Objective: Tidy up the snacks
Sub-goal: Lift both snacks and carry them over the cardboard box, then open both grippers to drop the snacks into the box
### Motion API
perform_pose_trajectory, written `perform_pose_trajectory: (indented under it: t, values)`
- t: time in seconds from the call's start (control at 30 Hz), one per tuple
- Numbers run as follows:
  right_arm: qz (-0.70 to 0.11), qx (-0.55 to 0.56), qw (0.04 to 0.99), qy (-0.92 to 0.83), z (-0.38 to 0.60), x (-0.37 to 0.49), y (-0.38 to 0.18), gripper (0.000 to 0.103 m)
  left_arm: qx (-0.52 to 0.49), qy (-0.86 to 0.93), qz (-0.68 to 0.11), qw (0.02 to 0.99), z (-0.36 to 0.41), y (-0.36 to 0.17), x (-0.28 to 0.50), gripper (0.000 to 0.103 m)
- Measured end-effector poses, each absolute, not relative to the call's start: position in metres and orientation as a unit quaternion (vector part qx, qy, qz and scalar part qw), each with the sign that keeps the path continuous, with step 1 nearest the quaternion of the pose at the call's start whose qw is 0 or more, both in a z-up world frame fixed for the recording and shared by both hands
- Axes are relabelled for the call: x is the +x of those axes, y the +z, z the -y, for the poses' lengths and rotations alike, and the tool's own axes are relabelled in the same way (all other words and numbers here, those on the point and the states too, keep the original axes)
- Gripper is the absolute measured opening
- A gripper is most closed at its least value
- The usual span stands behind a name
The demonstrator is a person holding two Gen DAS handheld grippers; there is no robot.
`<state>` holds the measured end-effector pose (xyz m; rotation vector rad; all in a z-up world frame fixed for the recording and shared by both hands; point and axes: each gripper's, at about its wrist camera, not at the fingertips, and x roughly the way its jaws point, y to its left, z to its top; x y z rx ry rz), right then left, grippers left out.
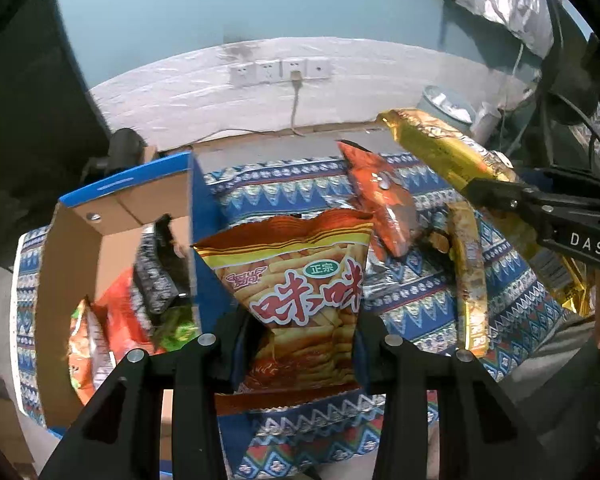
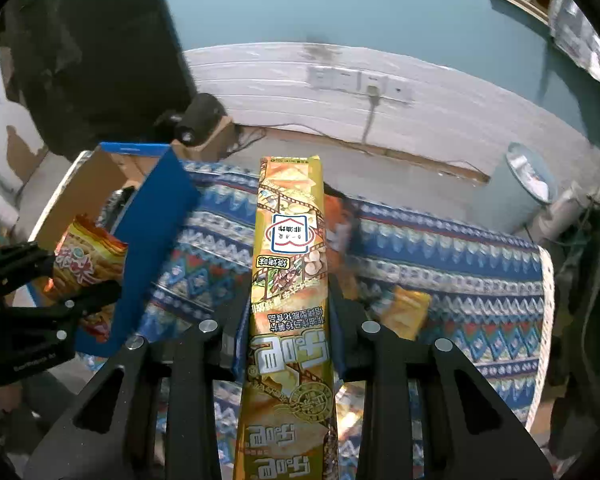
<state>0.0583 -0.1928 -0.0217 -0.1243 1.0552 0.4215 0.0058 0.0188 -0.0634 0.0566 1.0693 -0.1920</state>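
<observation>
Left gripper (image 1: 300,344) is clamped on the orange snack bag (image 1: 300,280), held upright just right of the blue wall of the cardboard box (image 1: 80,232). The box lies to the left, already holding several packets. Right gripper (image 2: 288,332) is closed on the long gold packet (image 2: 290,280), long axis pointing away along the fingers, above the patterned cloth (image 2: 460,248). Left hand is judged nearer the box.

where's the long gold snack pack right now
The long gold snack pack is clamped in the right hand-held gripper, held up above the patterned tablecloth, to the right of the blue cardboard box.
</observation>
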Motion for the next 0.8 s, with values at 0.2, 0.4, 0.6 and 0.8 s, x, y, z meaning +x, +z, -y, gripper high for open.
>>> perform_pose_trajectory:
  t: [0.2, 0.4, 0.6, 0.8]
  values:
    - [-0.499, -0.072, 0.834, 0.224, 0.153, 0.062, -0.021, 0.03, 0.007, -0.072, -0.503, 0.861, -0.053, -0.059, 0.004, 0.042]
    - [-0.5, -0.083, 0.826, 0.247, 0.114, 0.066, -0.02, 0.03, -0.008, -0.049, -0.499, 0.865, -0.085, -0.057, 0.003, 0.042]
    - [-0.5, -0.095, 0.816, 0.274, 0.071, 0.07, -0.022, 0.03, -0.022, -0.025, -0.497, 0.867, -0.119, -0.059, 0.002, 0.042]
    - [-0.504, -0.107, 0.805, 0.296, 0.031, 0.073, -0.027, 0.03, -0.036, -0.002, -0.5, 0.865, -0.149, -0.064, 0.002, 0.042]
